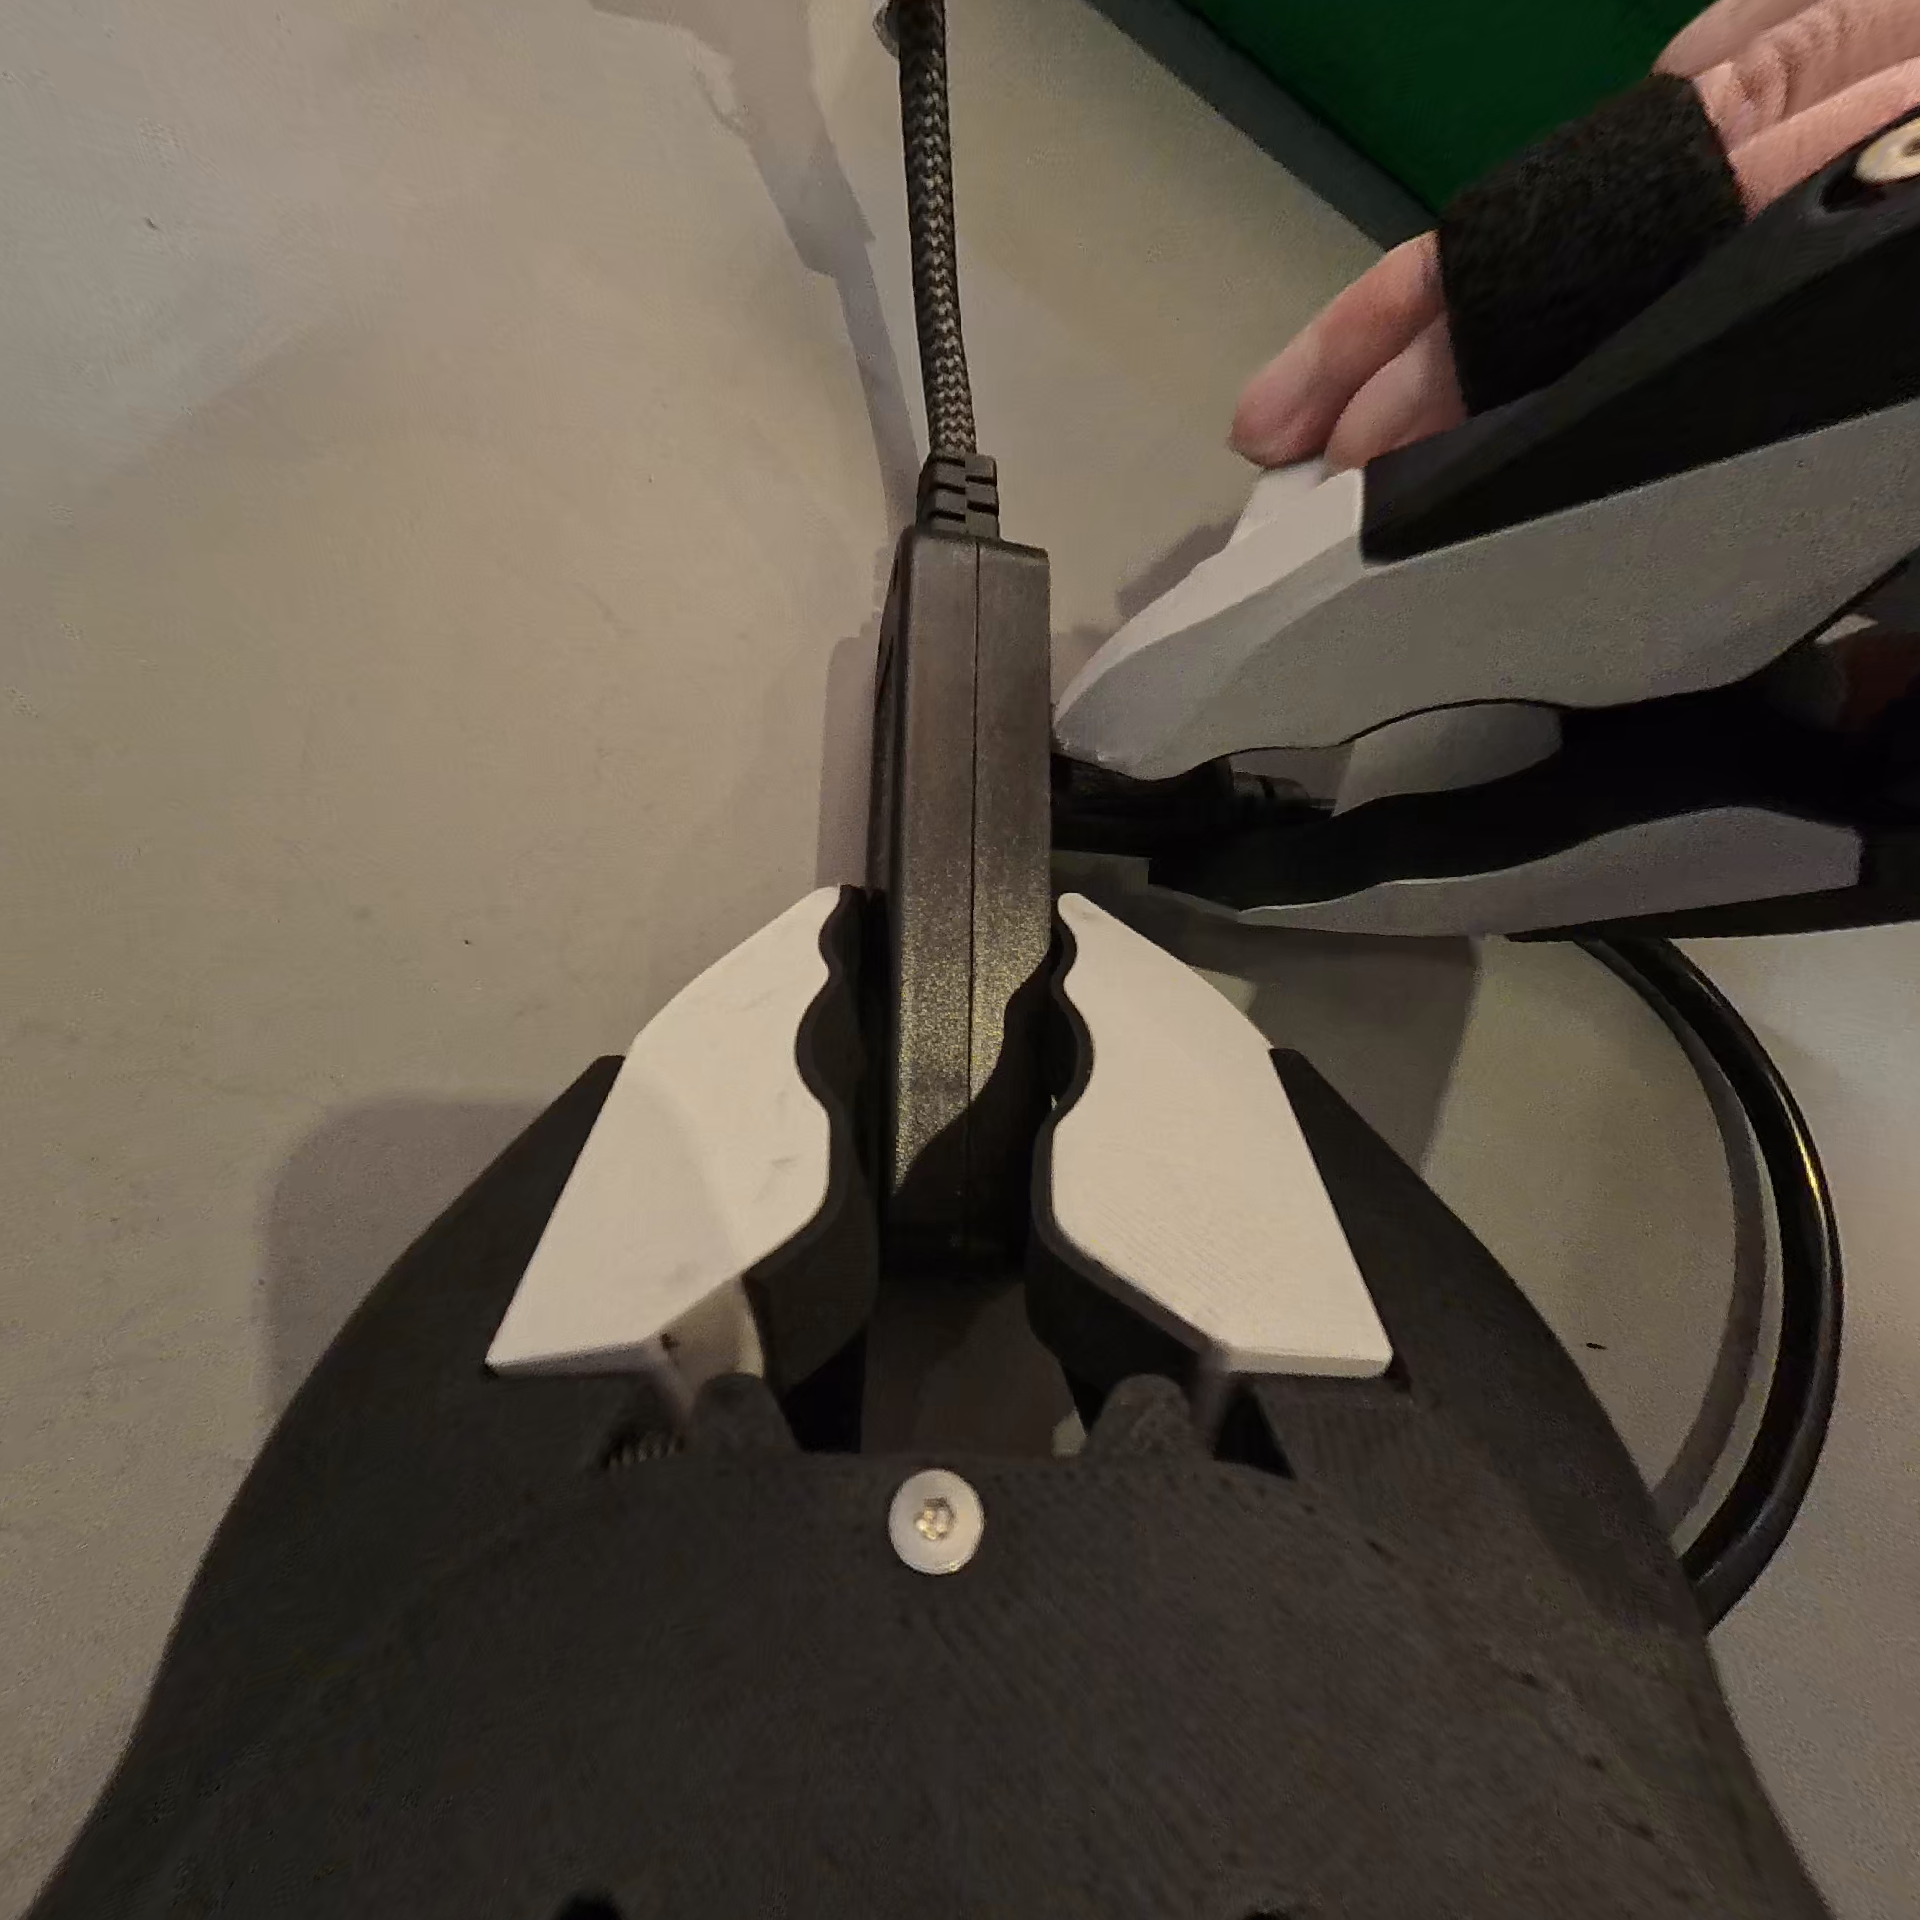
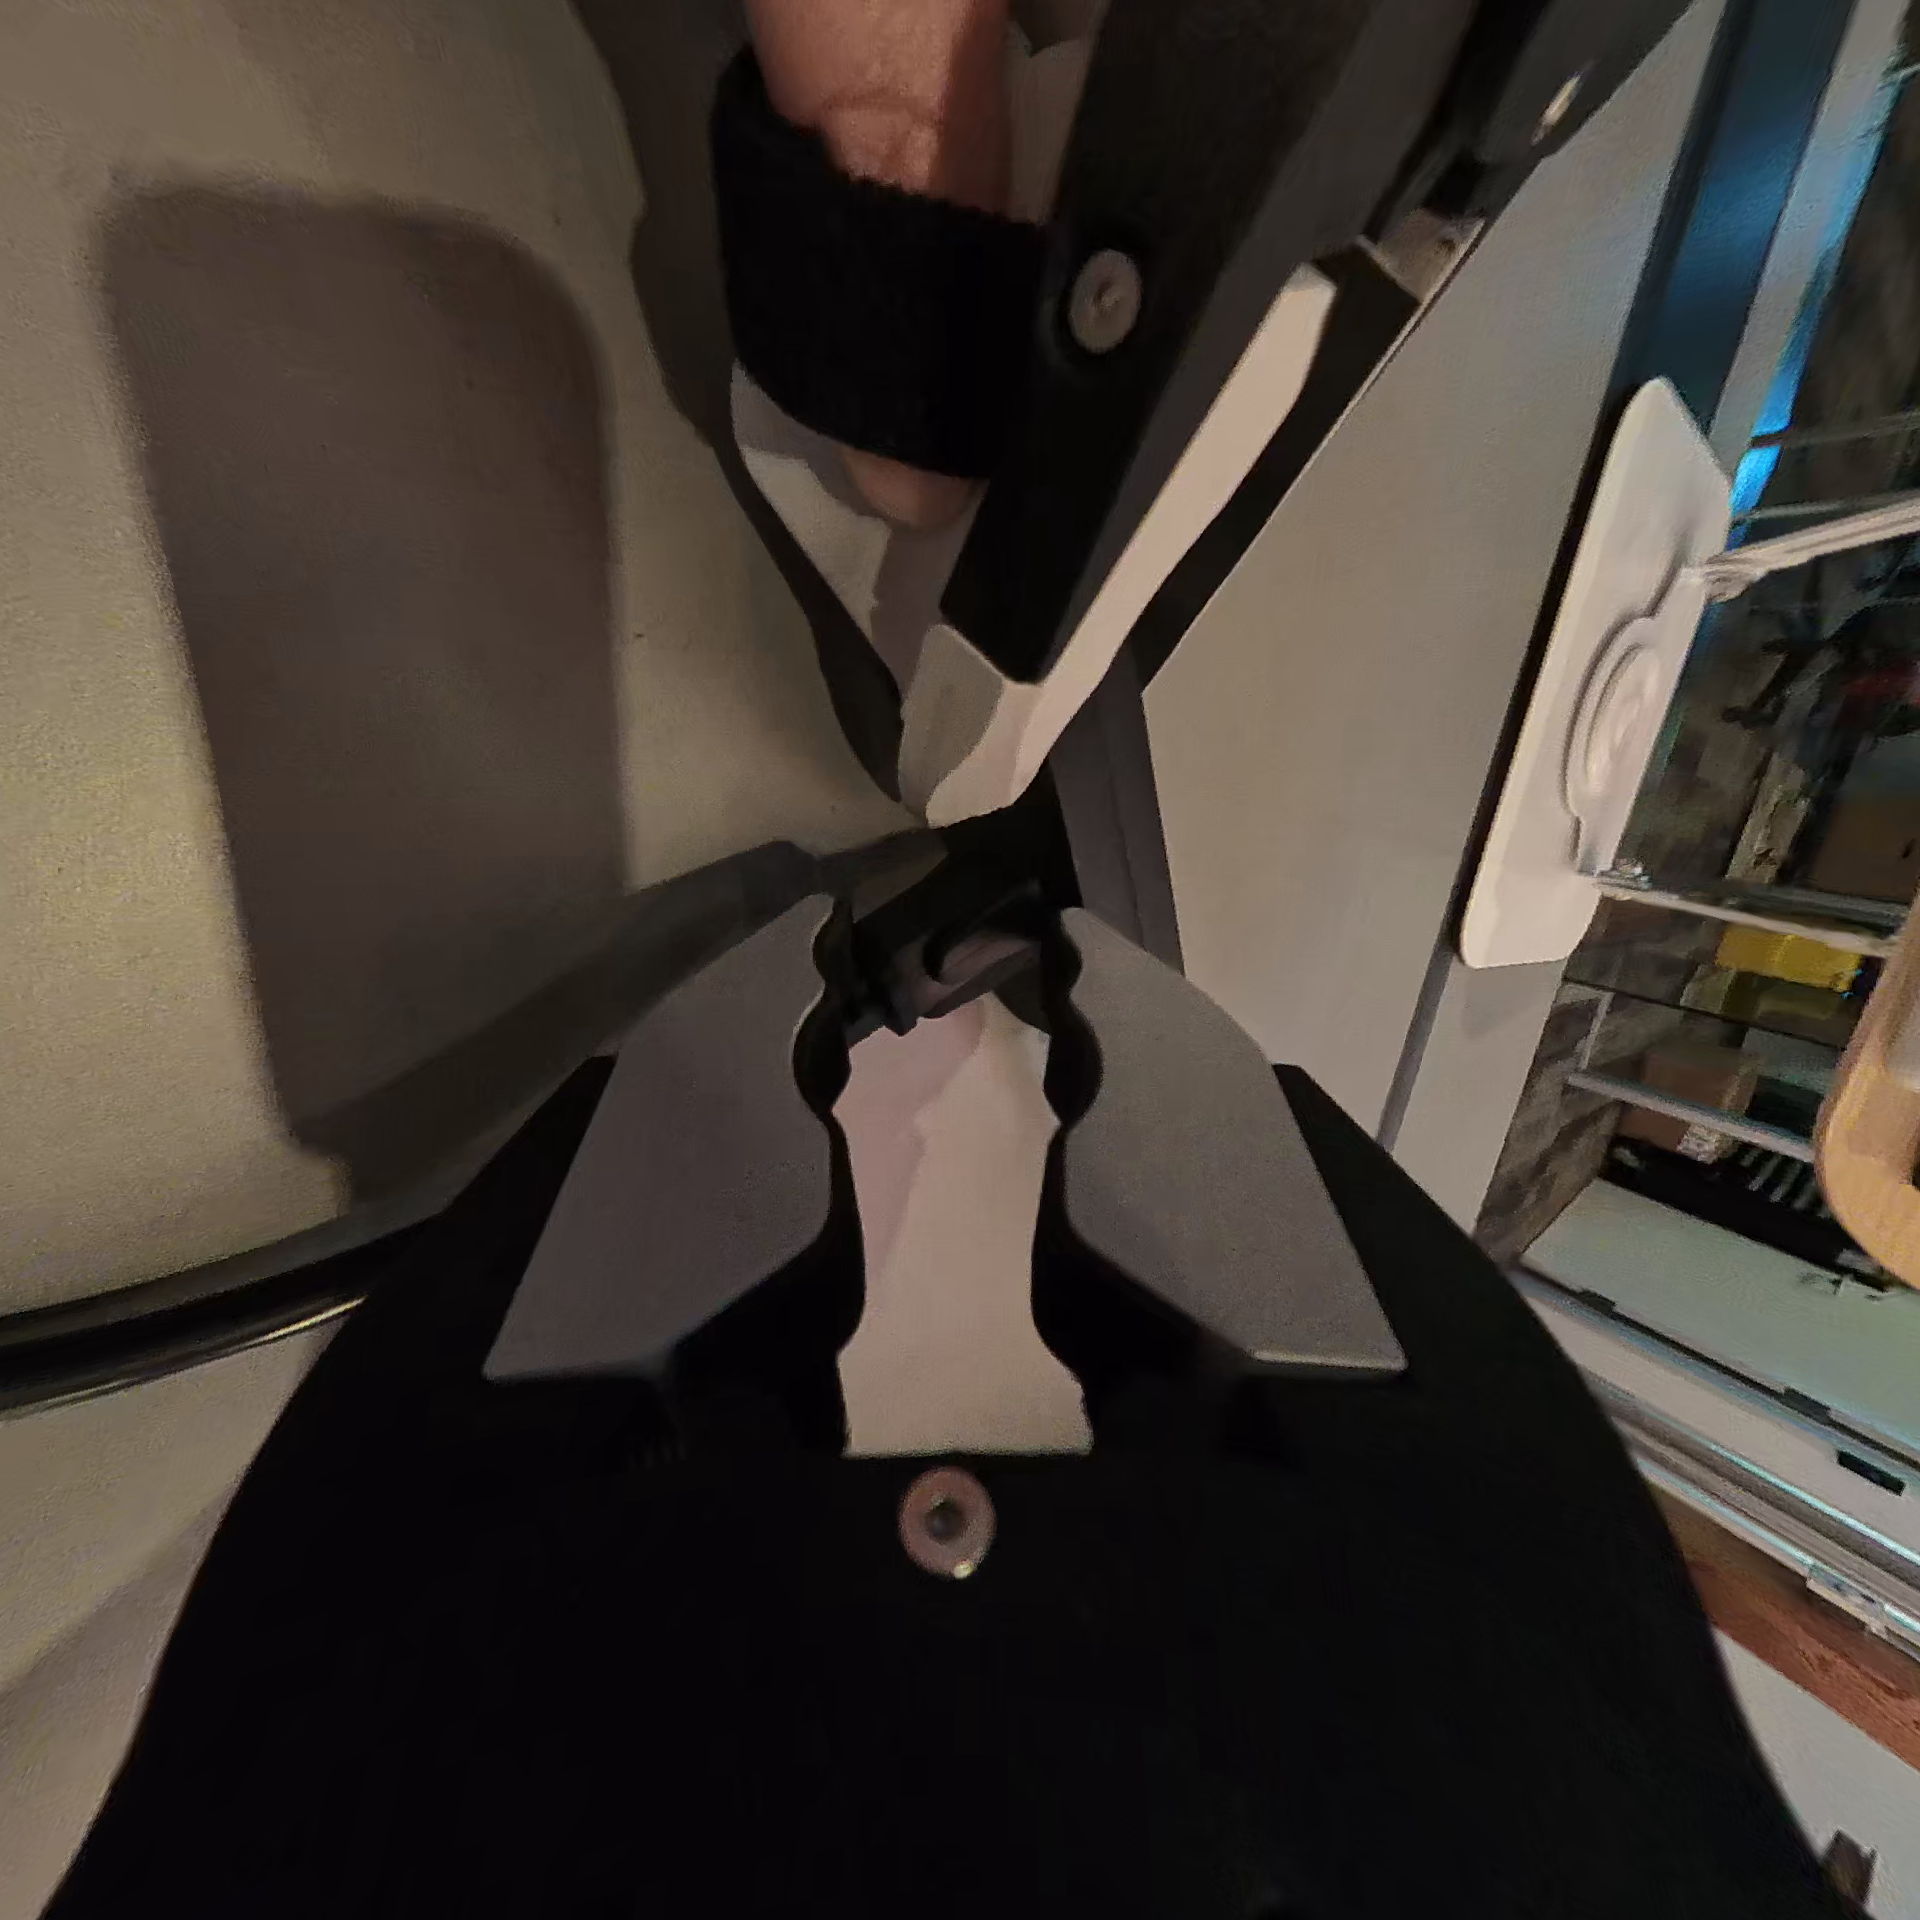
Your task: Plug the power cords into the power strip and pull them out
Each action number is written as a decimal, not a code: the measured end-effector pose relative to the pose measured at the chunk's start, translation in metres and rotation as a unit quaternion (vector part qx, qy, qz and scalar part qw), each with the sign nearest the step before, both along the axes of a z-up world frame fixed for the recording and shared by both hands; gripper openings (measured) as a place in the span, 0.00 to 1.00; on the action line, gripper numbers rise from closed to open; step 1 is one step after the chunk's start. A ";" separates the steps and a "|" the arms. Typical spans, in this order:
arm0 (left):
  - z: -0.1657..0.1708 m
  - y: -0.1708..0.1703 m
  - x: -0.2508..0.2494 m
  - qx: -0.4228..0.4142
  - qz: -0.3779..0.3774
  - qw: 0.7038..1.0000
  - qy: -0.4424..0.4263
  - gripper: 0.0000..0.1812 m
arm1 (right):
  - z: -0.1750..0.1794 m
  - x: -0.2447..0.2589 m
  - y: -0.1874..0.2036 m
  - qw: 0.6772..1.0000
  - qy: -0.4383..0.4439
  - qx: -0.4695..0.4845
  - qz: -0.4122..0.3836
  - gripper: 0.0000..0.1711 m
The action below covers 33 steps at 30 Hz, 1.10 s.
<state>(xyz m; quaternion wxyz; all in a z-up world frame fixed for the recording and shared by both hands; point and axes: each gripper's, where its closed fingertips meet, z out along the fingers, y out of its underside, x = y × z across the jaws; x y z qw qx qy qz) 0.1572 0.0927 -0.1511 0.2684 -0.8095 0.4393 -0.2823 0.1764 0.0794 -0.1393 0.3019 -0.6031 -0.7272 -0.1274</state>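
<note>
- My left gripper (image 1: 956,935) is clamped on the power strip (image 1: 961,790), a slim black body seen edge-on, with both white fingers (image 1: 727,1101) pressed against its sides.
- The power strip lies on the pale table (image 1: 364,520), and its braided cable (image 1: 940,260) runs away from its far end toward the top of the left wrist view.
- My right gripper (image 1: 1101,769) comes in from the right in that view, its tips right against the side of the power strip.
- Between those tips sits the black plug (image 1: 1164,795) of a power cord; I cannot tell whether its prongs are seated in the strip.
- In the right wrist view my right gripper (image 2: 945,956) shows its fingers (image 2: 707,1122) only narrowly apart, pinching the plug (image 2: 914,956) at their tips.
- The cord (image 2: 468,1060) trails off to the left from the plug across the table; the left wrist view shows it looping as a glossy black arc (image 1: 1787,1247) on the right.
- A gloved hand (image 1: 1579,270) holds the right gripper, its bare fingertips resting on the upper white finger.
- A green panel (image 1: 1455,83) sits at the table's far edge.
</note>
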 end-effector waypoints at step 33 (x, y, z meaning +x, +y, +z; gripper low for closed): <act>0.001 -0.002 0.002 -0.035 -0.007 0.999 -0.030 0.17 | 0.003 -0.006 -0.006 0.991 -0.030 0.025 0.129 0.21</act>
